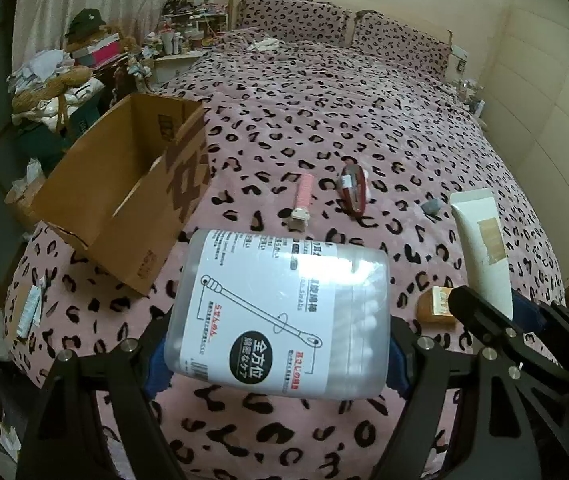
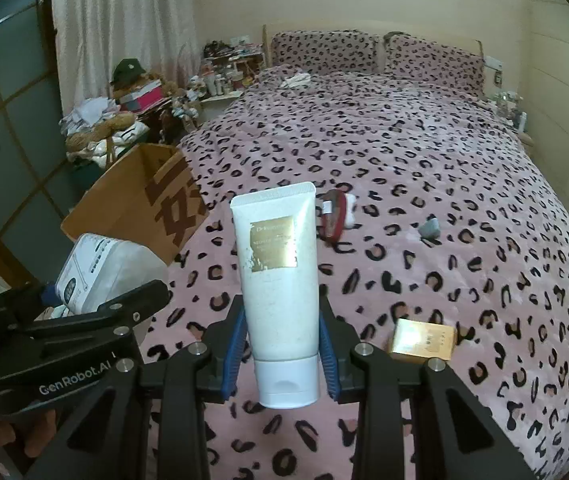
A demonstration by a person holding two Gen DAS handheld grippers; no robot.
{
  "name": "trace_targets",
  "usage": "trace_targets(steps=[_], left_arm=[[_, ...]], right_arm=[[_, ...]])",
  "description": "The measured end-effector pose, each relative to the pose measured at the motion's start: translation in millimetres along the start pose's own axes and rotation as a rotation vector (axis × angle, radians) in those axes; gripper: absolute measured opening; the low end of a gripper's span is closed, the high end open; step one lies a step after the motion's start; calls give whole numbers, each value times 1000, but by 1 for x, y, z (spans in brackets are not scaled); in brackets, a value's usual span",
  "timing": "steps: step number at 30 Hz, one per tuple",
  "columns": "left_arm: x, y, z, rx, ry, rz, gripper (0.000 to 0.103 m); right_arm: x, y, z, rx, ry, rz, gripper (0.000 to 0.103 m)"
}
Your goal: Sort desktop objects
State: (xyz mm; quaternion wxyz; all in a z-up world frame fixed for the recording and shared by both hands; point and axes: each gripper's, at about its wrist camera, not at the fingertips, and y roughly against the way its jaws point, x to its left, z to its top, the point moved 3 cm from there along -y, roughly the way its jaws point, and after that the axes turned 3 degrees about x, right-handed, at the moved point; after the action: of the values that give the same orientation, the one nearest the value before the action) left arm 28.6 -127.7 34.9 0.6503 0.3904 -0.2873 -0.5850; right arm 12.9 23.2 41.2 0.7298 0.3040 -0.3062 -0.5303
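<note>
My right gripper (image 2: 282, 344), bottom centre: blue pads clamped on a white tube (image 2: 278, 280), cap towards me, gold label facing up. Lower left: my left gripper (image 2: 96, 300) gripping a swab tub (image 2: 104, 268). Left of centre: open cardboard box (image 2: 144, 204) on the leopard bedspread (image 2: 424, 160). Lower right: gold box (image 2: 422, 340). Centre: red case (image 2: 334, 216); grey lump (image 2: 429, 229) right of it.
</note>
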Motion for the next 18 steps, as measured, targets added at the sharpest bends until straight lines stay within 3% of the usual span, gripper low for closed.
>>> trace_targets(steps=[18], left_arm=[[45,-2,5,1,59,41,82]], right_arm=[[43,-18,14,16,57,34,34]])
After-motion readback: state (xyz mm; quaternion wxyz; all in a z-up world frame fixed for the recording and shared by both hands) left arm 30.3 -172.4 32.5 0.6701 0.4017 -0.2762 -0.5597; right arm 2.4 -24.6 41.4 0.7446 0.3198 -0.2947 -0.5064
